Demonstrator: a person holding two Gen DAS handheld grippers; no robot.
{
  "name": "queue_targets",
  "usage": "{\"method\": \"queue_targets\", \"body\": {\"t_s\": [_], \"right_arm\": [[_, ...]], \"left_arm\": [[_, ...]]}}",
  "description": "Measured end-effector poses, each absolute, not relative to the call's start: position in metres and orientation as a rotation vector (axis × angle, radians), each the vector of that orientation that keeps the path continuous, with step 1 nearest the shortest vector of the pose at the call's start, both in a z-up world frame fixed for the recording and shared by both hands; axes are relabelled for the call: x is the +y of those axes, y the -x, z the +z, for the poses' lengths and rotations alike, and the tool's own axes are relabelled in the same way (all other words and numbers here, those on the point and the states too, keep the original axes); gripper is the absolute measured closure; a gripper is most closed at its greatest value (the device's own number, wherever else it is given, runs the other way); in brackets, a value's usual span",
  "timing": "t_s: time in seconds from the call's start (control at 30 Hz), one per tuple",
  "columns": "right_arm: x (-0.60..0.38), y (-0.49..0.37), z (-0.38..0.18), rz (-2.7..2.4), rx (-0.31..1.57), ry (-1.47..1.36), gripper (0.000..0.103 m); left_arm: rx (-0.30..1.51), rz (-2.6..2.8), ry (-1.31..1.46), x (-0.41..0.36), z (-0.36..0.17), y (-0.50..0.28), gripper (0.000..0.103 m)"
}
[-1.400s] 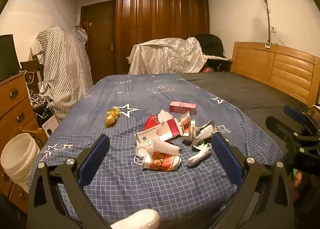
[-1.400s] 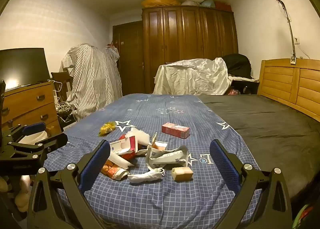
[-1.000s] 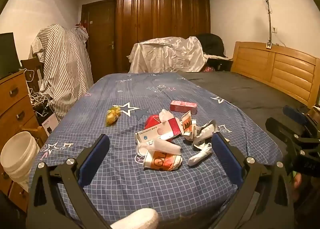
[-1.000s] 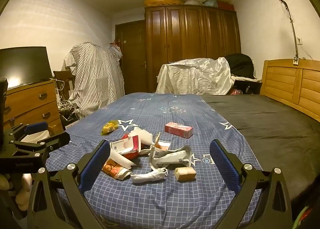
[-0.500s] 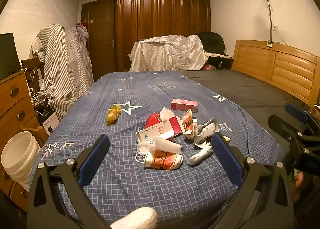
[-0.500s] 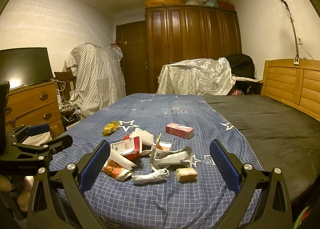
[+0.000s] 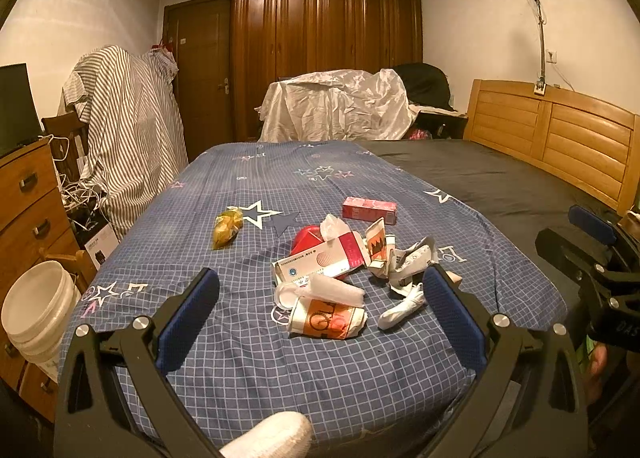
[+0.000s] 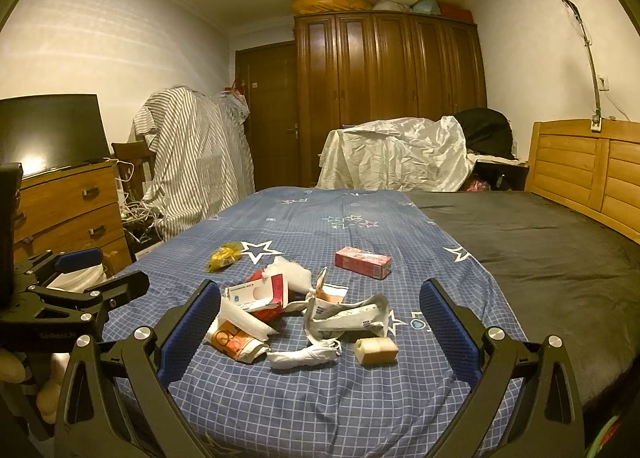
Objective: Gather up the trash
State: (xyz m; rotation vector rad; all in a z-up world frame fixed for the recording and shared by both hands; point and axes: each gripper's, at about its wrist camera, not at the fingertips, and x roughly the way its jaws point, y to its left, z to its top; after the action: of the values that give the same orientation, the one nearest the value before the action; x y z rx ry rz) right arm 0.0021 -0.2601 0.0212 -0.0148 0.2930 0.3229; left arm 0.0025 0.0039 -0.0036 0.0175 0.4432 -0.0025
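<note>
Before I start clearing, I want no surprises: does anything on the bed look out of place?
Yes: crumpled wrappers, a crushed cup and a pink box litter the blue bedspread. A yellow wrapper lies apart, left of the pile.

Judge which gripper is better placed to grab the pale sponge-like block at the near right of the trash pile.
Right, probably. The block lies between the open right gripper's fingers in its view; the left gripper frames the orange printed cup instead.

Bare blue bedspread lying open before your left gripper, trash pile crowding the path beyond your right gripper, white bucket flanking the bedside.
</note>
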Motion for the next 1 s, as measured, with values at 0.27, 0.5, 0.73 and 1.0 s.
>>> {"method": "queue_targets", "body": {"t_s": [0.27,0.5,0.73,1.0], "right_arm": [[-0.2624,0.0006,0.0253,0.332,0.291,0.014,0.004],[-0.2619,-0.0001,0.0253,0.337,0.292,0.014,0.004],[-0.2615,-0.0025,0.0247,0.345,0.291,0.018,0.004],[-0.2613,-0.0027,0.0245,0.353,0.291,0.022,0.004]], "left_arm": [[0.448,0.0,-0.013,0.0068,-0.0033,-0.0035,0.005],[0.45,0.003,-0.013,0.0077,-0.0046,-0.0039,0.005],[0.454,0.004,-0.008,0.0088,-0.0064,-0.0047,0.005],[0.461,0.001,-0.006,0.0101,-0.008,-0.0061,0.005]]}}
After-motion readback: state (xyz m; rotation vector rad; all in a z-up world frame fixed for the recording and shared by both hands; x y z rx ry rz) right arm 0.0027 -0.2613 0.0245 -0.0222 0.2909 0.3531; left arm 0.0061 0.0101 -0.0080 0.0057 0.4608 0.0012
